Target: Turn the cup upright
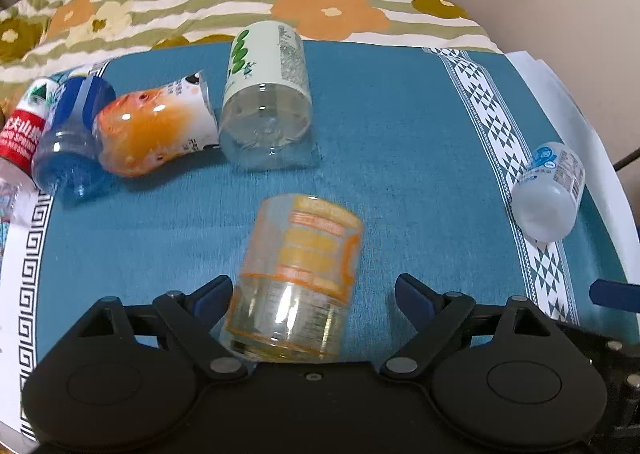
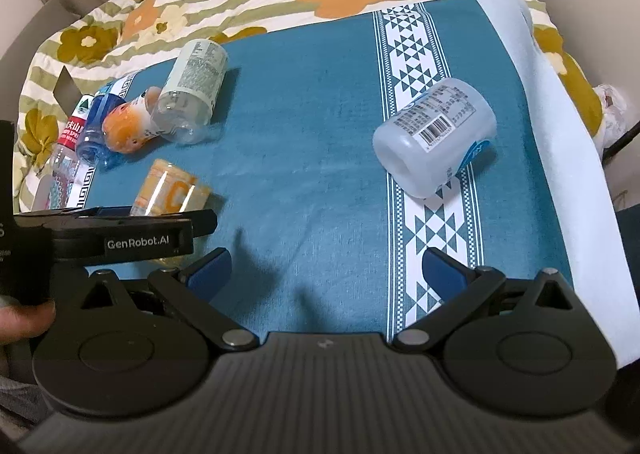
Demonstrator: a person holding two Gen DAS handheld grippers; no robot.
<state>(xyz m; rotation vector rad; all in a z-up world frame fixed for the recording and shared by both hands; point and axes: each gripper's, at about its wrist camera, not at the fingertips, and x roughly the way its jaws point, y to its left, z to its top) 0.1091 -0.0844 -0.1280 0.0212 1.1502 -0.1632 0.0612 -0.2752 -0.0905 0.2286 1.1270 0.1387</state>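
Now lying on its side on the teal cloth [image 1: 400,126]: orange-printed clear cup [image 1: 296,278], between the wide-spread fingers of the left gripper [image 1: 314,292], left pad [image 1: 214,296] just beside it, contact unclear. Right gripper [image 2: 326,268] spread wide too, holding nothing. Frosted white cup [image 2: 436,138] tipped over on the patterned stripe, well apart. More cups clustered far left.

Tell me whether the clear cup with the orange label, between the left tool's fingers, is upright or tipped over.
Tipped over. The orange-label cup lies on its side on the blue cloth, between the open fingers of the left tool.
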